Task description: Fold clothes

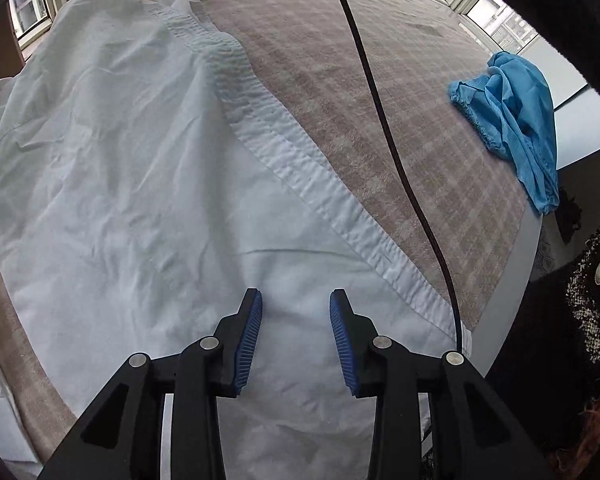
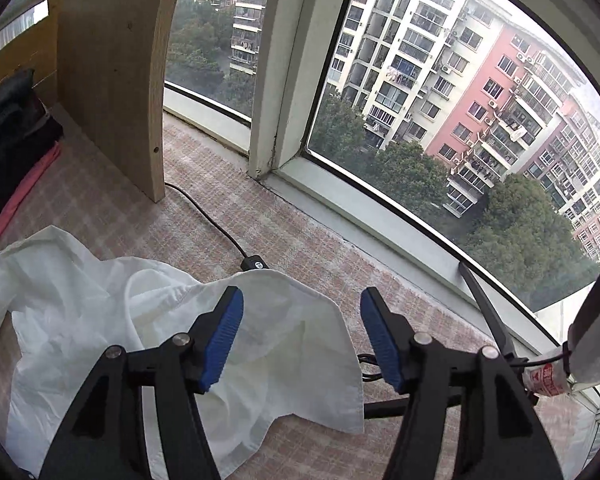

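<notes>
A white shirt (image 1: 112, 168) lies spread over the checked pink cover (image 1: 340, 92), its stitched hem band (image 1: 296, 176) running diagonally. My left gripper (image 1: 296, 300) hovers over the shirt's near part, open, with nothing between its blue pads. In the right wrist view the shirt's crumpled end (image 2: 100, 312) with a folded-over flap lies by the window. My right gripper (image 2: 302, 300) stands open above that flap's edge, its pads clear of the cloth.
A blue garment (image 1: 516, 120) lies bunched at the cover's right edge. A black cable (image 1: 380, 120) crosses the cover. By the window stand a wooden panel (image 2: 116, 72), dark and pink folded clothes (image 2: 12, 152), a cable with an inline switch (image 2: 256, 264) and the window frame (image 2: 276, 80).
</notes>
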### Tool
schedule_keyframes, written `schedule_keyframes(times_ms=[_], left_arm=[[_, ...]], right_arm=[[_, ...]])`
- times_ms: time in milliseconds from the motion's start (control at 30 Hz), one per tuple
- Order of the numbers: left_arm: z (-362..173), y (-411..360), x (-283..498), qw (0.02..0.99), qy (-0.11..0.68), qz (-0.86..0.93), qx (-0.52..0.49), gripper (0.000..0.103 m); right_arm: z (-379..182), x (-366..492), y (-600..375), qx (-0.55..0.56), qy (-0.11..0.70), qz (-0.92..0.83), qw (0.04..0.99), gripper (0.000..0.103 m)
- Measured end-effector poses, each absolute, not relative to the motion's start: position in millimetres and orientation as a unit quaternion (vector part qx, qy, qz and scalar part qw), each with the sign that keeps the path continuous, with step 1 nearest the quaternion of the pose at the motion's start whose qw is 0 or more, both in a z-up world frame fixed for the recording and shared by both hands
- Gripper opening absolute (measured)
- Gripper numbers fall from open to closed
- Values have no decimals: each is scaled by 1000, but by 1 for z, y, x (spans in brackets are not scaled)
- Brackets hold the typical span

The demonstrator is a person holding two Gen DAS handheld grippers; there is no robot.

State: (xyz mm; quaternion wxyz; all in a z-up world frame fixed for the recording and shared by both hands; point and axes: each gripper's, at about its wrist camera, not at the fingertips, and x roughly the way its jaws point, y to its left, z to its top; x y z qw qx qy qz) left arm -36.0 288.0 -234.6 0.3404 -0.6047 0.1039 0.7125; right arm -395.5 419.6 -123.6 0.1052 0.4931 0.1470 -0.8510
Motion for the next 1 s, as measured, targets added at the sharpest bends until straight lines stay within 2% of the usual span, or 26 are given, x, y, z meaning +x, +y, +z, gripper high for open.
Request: schedule_keyframes(times_ms=[167,367,533,800,833,867,933,1000], left_arm=[[-233,282,-37,348,82,713,-603,34],[-233,285,-38,363,93,706,-601,35],[-232,285,-36,388,95,700,-592,44],[-232,286,-35,407,105,696,-582,46],[-232,284,-36,408,102,696,-581,46],[-232,282,-37,410,101,696,-580,46],[-232,283,-37,414,98,697,-577,46],[-233,283,-37,417,93,696,-576,46]], right_arm=[[-111,-425,451,565,-9,-818,107,60],[-122,-435,444,602,-35,-792,92,60],[-136,-427,447,609,-94,-784,75,60],[-189,-435,424,628,-51,-776,36,58],[-188,-435,427,613,-51,-787,43,33],[-184,-435,430,601,-51,-796,53,4],[-166,-433,433,563,-38,-822,73,3],[-140,-428,429,510,17,-856,84,3]])
